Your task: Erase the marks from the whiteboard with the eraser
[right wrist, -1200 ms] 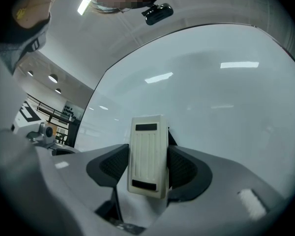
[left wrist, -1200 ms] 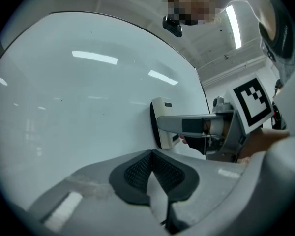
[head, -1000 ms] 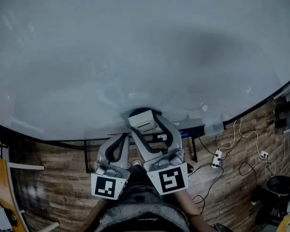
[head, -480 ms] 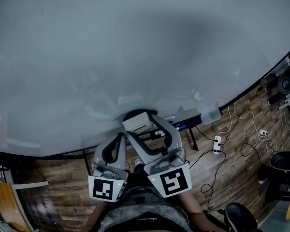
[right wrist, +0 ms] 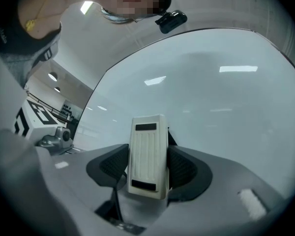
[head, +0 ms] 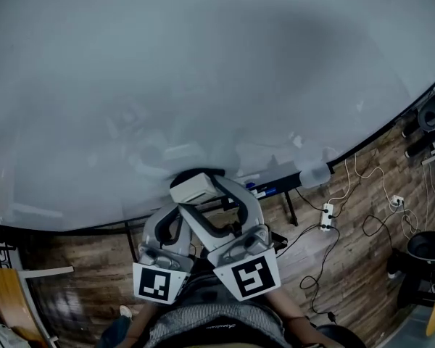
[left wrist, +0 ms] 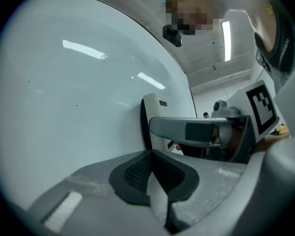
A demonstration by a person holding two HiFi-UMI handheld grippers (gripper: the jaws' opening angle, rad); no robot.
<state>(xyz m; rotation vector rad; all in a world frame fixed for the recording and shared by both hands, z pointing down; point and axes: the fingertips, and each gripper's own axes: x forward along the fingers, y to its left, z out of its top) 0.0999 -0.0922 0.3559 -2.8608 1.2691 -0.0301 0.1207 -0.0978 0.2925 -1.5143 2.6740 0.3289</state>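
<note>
The whiteboard [head: 203, 64] fills most of the head view; I make out no marks on it, only pale reflections. My right gripper [head: 197, 188] is shut on the white ribbed eraser [head: 192, 187], whose dark felt side lies against the board near its lower edge. In the right gripper view the eraser [right wrist: 147, 156] stands upright between the two dark pads, with the whiteboard [right wrist: 216, 107] right behind it. My left gripper [head: 175, 220] hangs just below the board's edge, shut with nothing in it. In the left gripper view its pads [left wrist: 137, 173] meet, and the eraser [left wrist: 155, 117] shows beyond them against the whiteboard [left wrist: 64, 107].
Below the board lies a wooden floor [head: 333, 267] with white cables and a power strip [head: 326, 216]. A small pale cap-like thing [head: 313, 174] sits at the board's lower edge to the right. Dark equipment [head: 428, 114] stands at the far right, a black stool [head: 424, 249] below it.
My right gripper has slid the eraser leftward along the board's lower part. The left gripper stays shut beneath it. The head view has shifted slightly.
</note>
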